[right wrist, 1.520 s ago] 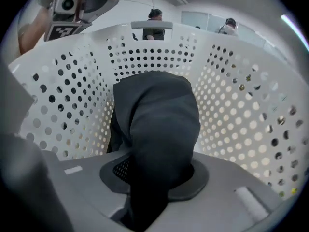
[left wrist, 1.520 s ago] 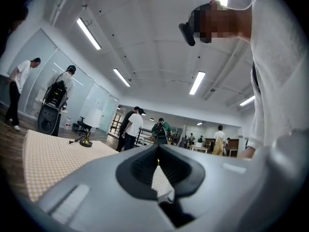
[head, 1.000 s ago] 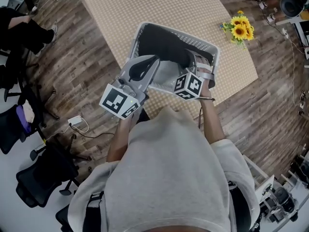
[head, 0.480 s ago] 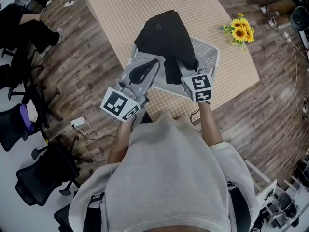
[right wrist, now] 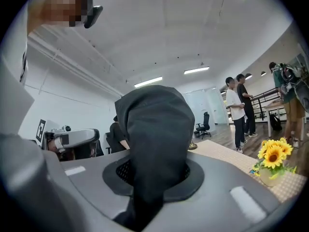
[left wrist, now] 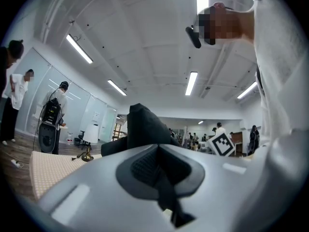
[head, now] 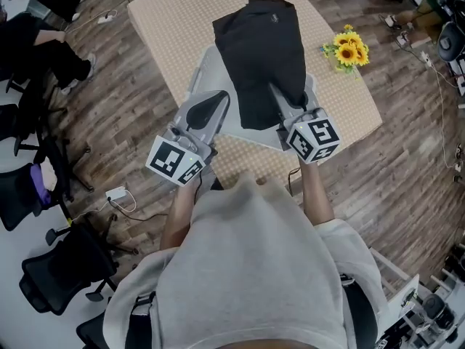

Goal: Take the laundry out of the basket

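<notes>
A black garment [head: 260, 53] hangs lifted above the white laundry basket [head: 205, 67], hiding most of it. My right gripper [head: 285, 99] is shut on the garment's lower edge, and in the right gripper view the black cloth [right wrist: 154, 129] bulges up from between the closed jaws of that gripper [right wrist: 153, 178]. My left gripper [head: 212, 102] sits beside the basket's near-left rim, jaws together with nothing seen between them. The left gripper view shows that gripper [left wrist: 159, 170] with the garment [left wrist: 142, 124] hanging beyond it, apart from it.
The basket stands on a beige-matted table [head: 174, 20] with a small vase of sunflowers [head: 347, 49] at its right. Office chairs [head: 43, 195] and a white charger with cable [head: 116, 193] are on the wood floor at left. People stand in the room [right wrist: 236, 110].
The right gripper has pulled the black garment up out of the basket, so it now hangs high over it. The left gripper has barely moved.
</notes>
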Motion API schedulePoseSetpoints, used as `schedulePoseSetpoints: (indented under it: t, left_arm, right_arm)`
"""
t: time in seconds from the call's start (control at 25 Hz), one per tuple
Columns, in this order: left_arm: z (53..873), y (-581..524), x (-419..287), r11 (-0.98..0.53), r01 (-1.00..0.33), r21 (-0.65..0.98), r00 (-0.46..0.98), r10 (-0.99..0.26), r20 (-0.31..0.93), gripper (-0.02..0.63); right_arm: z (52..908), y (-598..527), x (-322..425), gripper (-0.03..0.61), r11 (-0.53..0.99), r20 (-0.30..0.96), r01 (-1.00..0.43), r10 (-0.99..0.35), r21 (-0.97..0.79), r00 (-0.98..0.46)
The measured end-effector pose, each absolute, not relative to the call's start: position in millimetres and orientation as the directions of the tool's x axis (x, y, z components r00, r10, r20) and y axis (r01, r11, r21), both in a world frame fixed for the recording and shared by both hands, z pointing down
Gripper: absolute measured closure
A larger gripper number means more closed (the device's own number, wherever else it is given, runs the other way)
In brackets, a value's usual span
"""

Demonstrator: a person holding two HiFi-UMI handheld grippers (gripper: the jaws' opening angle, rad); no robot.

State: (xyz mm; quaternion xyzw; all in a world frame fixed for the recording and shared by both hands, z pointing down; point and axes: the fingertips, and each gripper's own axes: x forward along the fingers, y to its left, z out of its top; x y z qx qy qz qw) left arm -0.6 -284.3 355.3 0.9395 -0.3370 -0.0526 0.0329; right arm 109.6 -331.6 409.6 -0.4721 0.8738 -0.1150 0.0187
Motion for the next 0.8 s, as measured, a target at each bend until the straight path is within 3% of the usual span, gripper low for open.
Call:
schedulePoseSetpoints:
  t: [0.36, 0.8]
  left_arm:
    - [349.0, -237.5, 24.6, -0.737, -0.673, 0.061, 0.734, -0.676, -0.062, 0.606]
    - [330.0, -177.0, 6.5, -0.75, -0.66, 0.035, 0.742, -0.659, -0.124, 0.606]
  right_arm:
    - [393.1, -290.2, 136.6, 0.485, 0.561, 0.027, -0.8, -0.815, -0.213, -0.578]
    - [373.3, -209.5, 127.1, 0.485, 0.537, 0.003, -0.825, -0.838, -0.178, -0.546]
